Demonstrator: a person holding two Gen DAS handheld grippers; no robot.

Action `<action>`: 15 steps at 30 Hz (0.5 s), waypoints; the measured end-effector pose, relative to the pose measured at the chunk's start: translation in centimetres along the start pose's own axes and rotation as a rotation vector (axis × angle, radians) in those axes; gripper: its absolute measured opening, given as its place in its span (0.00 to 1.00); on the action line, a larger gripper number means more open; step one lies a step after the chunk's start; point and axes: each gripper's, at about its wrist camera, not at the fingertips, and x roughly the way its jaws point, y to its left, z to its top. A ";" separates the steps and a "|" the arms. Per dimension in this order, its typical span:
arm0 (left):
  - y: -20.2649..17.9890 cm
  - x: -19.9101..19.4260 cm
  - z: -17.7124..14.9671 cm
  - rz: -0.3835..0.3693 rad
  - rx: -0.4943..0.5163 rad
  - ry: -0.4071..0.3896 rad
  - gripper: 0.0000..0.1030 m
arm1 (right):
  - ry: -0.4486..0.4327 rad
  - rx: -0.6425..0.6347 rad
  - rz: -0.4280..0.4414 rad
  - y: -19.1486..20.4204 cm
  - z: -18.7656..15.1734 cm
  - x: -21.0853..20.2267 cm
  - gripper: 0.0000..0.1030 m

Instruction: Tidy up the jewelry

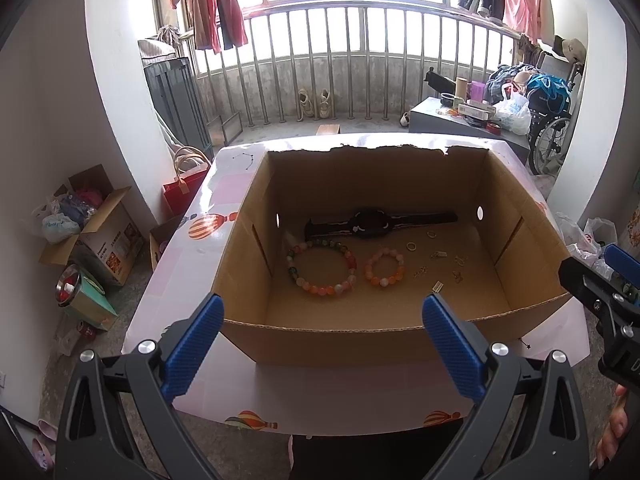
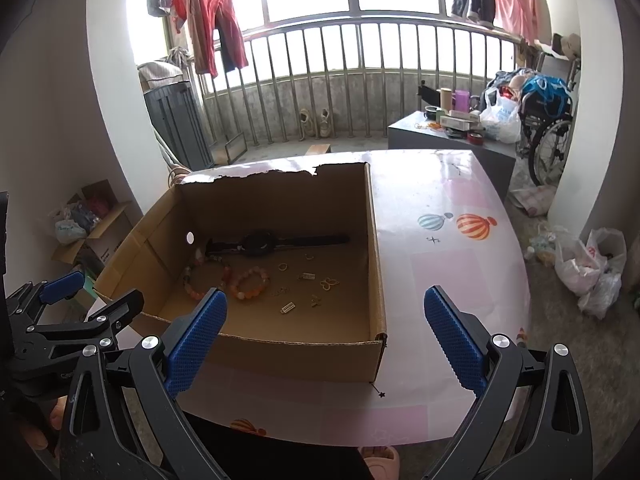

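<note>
An open cardboard box (image 1: 360,336) stands on the counter (image 1: 320,396), which is covered in a pink sheet printed with hot-air balloons; the jewelry lies loose on the box floor. A black watch (image 1: 372,222) is stretched flat along the far wall; just in front of it sits a large beaded bracelet (image 1: 320,266) of pink, orange and green beads, and beside that, to its right, a smaller bracelet (image 1: 385,267) of orange and pale pink beads; the two bracelets lie close together, whether touching I cannot tell. To the right of the small bracelet a scatter of gold-coloured rings and small charms (image 1: 438,258) is spread over the cardboard, each piece apart from the next.

The left gripper (image 1: 322,340) hovers at the near wall of the box, its blue-padded fingers (image 1: 200,344) spread wide with nothing between them; the bracelets lie beyond and between the two fingers, well inside the box, untouched. The right gripper (image 2: 324,340) hangs over the near right corner of the box, likewise spread wide and empty; in its view the jewelry lies ahead and to the left, the small bracelet (image 2: 250,284) just past the left fingertip, the charms (image 2: 304,288) further in; the right finger stands over bare counter (image 2: 448,248) outside the box.
</note>
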 end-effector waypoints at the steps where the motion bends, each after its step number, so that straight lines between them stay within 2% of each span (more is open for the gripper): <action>1: 0.0 -0.1 0.0 0.001 -0.001 -0.002 0.95 | 0.001 0.002 0.000 0.0 -0.1 0.0 0.92; 15: -0.1 0.1 -0.1 0.013 0.005 0.005 0.95 | -0.001 0.007 0.011 -0.2 -0.1 0.0 0.92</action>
